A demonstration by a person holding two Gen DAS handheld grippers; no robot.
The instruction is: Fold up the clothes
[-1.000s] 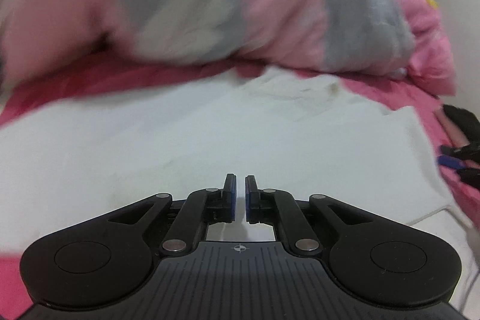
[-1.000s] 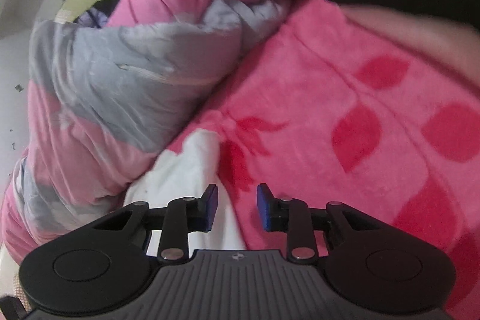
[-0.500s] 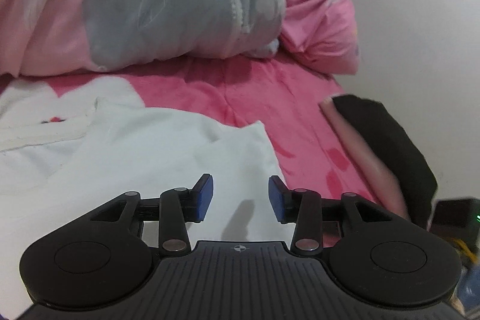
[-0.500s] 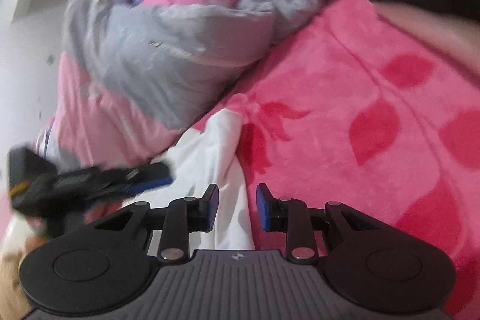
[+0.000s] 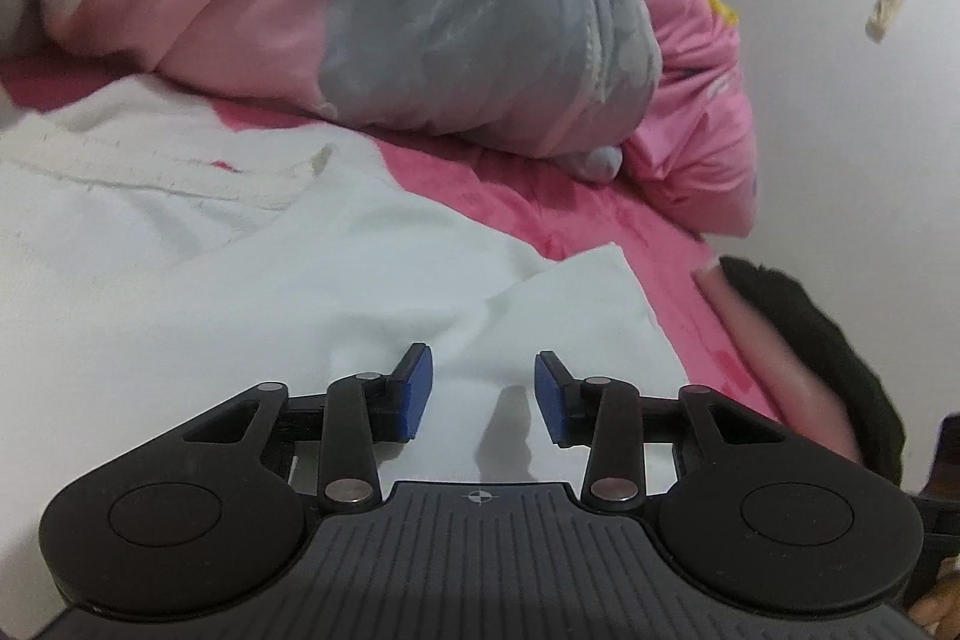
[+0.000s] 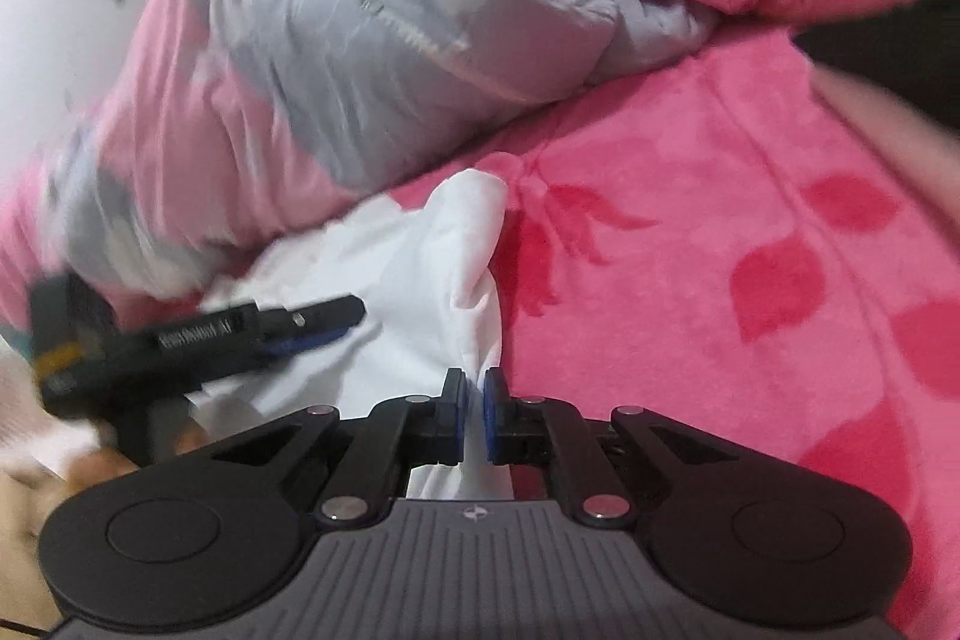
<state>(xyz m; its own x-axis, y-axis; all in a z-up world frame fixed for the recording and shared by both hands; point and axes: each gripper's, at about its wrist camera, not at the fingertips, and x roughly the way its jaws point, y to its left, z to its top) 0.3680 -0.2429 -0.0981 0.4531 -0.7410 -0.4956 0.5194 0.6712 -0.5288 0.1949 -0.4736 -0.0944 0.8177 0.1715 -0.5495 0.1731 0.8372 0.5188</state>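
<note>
One shirt [image 5: 252,292], white, lay unfolded on the pink bed [image 6: 690,244] just below the quilt [image 5: 456,22] | right claw [image 6: 474,415] had just closed, pinching its bunched edge | left claw [image 5: 483,388] spread over cloth, gripping nothing | folding barely begun; all folds left

No legible text anywhere.

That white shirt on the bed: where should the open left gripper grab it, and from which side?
Probably the sleeve corner of the white shirt, which lies flat with a free edge on the pink blanket. Coming from the blanket side, low, would let one finger slip under that edge. The left gripper hangs open above the cloth; the right gripper has just closed on another fold.
</note>
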